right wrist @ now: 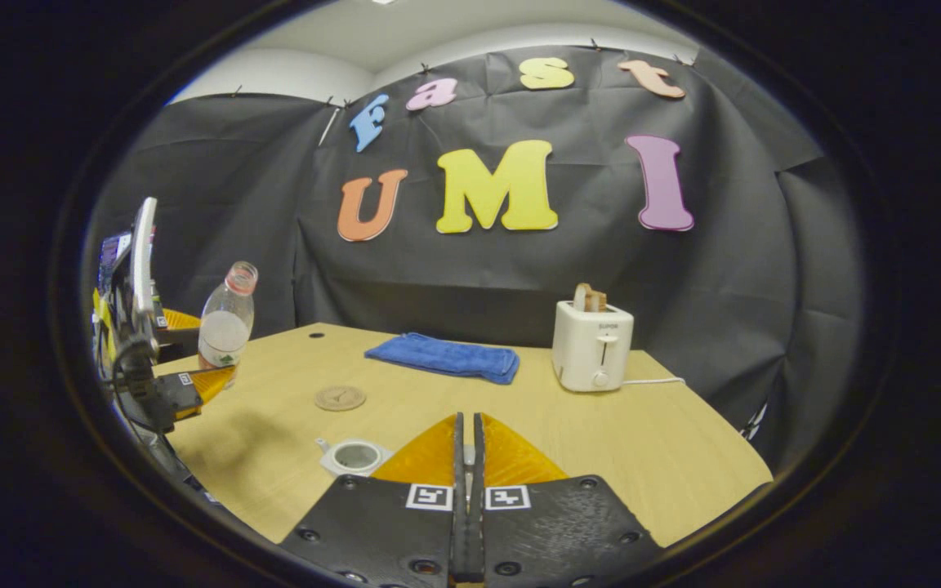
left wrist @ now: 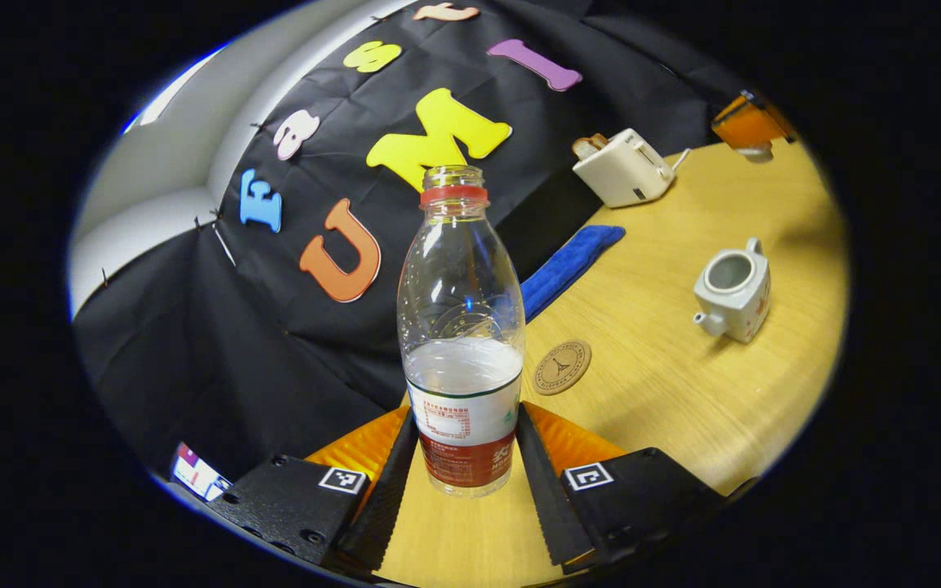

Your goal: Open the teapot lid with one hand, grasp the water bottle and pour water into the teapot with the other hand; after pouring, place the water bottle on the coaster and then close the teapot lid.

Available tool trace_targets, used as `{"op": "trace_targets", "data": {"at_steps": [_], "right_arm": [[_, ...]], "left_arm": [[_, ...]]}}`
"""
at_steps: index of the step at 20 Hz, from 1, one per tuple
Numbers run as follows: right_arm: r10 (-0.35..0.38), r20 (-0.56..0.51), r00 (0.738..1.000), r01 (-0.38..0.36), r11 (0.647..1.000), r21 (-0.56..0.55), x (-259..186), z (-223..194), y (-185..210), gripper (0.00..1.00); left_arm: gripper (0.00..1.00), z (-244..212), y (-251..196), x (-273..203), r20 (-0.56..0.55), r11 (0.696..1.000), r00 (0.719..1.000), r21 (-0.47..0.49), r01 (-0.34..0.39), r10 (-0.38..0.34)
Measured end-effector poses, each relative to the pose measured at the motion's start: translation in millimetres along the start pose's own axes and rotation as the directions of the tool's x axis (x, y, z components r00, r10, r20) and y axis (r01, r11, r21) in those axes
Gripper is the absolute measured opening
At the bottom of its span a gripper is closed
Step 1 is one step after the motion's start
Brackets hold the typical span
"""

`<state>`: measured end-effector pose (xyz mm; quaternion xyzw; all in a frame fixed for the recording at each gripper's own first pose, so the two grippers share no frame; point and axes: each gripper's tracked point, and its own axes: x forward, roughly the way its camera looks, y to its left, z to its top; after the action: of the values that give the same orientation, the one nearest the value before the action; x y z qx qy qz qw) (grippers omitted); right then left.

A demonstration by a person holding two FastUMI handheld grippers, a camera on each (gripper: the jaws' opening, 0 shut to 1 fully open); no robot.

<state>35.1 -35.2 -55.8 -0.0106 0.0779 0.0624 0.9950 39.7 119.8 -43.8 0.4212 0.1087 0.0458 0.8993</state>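
Left gripper [left wrist: 464, 457] clamps an uncapped water bottle [left wrist: 461, 343] (part full) near the coaster [left wrist: 562, 367]; beyond it an open teapot [left wrist: 733, 294]. Right gripper [right wrist: 467, 457] pinched closed; what it holds is unclear.

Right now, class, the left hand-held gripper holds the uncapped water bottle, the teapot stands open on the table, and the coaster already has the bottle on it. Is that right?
Not quite. The coaster is bare: in the left gripper view the water bottle sits between the fingers of the left hand-held gripper, apart from it. The rest holds: the bottle is uncapped and the teapot is open on the table.
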Motion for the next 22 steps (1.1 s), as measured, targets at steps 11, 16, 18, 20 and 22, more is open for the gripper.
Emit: {"op": "trace_targets", "data": {"at_steps": [11, 16, 18, 20, 22], "right_arm": [[-0.025, -0.013, 1.000, 0.025, 1.000, 0.008, -16, -11, -29, 0.00], [-0.020, -0.013, 1.000, 0.020, 1.000, 0.021, -21, -19, -34, 0.00], [-0.019, -0.020, 1.000, 0.020, 0.999, 0.032, -22, -24, -37, 0.00], [-0.017, -0.029, 0.999, 0.018, 0.999, 0.043, -23, -29, -39, 0.00], [-0.021, -0.028, 0.999, 0.022, 0.999, 0.041, -26, -31, -42, 0.00]], "left_arm": [[0.72, 5, -38, 17, -0.012, 0.853, 0.998, 0.518, 0.061, -0.064], [0.73, 10, -52, 7, -0.011, 0.756, 0.997, 0.652, 0.066, -0.078], [0.72, 12, -56, 4, 0.001, 0.723, 0.997, 0.689, 0.055, -0.076], [0.77, 13, -57, 3, -0.005, 0.701, 0.996, 0.711, 0.064, -0.085], [0.72, 16, -57, 4, -0.012, 0.667, 0.996, 0.742, 0.069, -0.090]]}}
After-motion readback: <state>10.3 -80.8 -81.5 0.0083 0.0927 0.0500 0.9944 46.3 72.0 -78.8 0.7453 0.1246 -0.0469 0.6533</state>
